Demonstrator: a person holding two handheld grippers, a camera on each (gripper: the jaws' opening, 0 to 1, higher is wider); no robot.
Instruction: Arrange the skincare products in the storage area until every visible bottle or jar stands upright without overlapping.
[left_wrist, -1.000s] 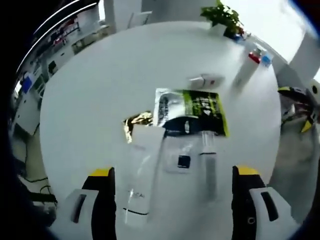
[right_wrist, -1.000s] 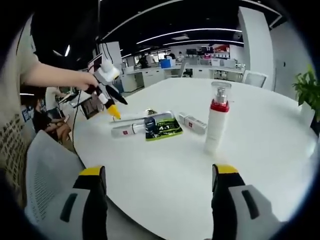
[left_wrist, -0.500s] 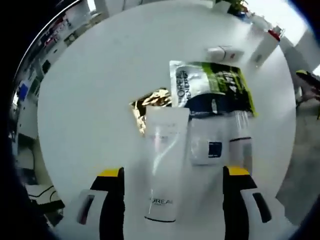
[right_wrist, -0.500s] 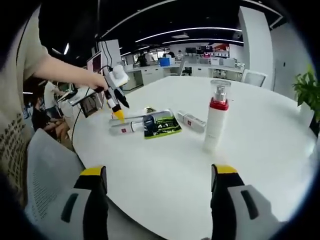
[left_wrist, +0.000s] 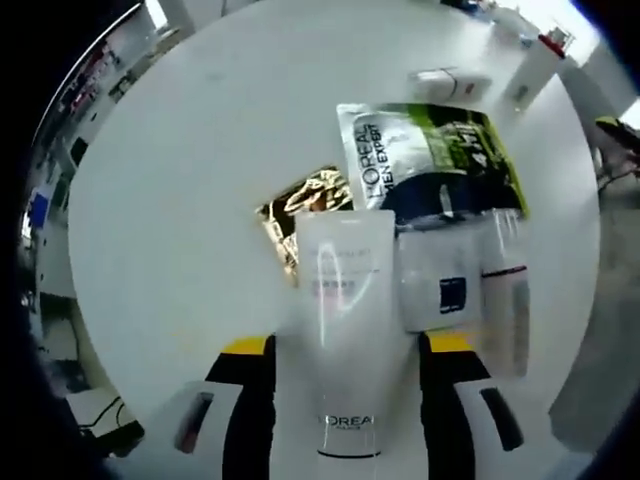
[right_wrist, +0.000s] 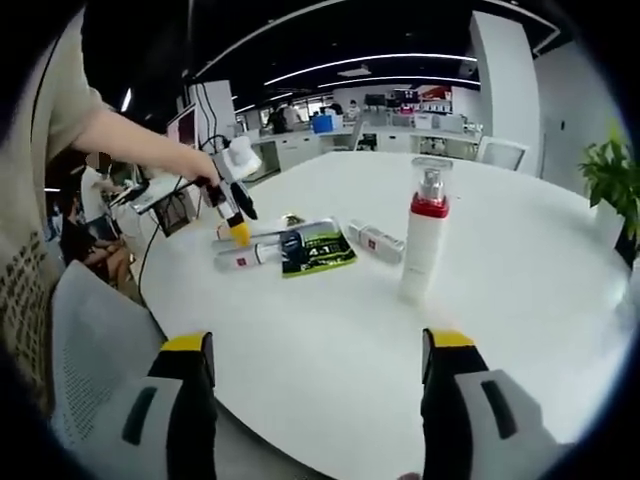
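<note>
One pump bottle (right_wrist: 418, 240) upright, far right on table (right_wrist: 330, 340). Lying flat mid-table: tube (left_wrist: 345, 330), sachet (left_wrist: 425, 160), rest. Left gripper (left_wrist: 345, 400) narrow around tube, contact unclear; right gripper (right_wrist: 315, 400) wide, empty. Mostly undone.

Black tongs (right_wrist: 318, 400), yellow tips; apparently pale patterned sleeve (right_wrist: 45, 110).

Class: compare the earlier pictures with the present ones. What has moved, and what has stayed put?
The left tool has come down over the lying white tube, jaws open either side, not yet gripping. The right tool stays open and idle. The pump bottle stays upright; the sachet has not moved.
</note>
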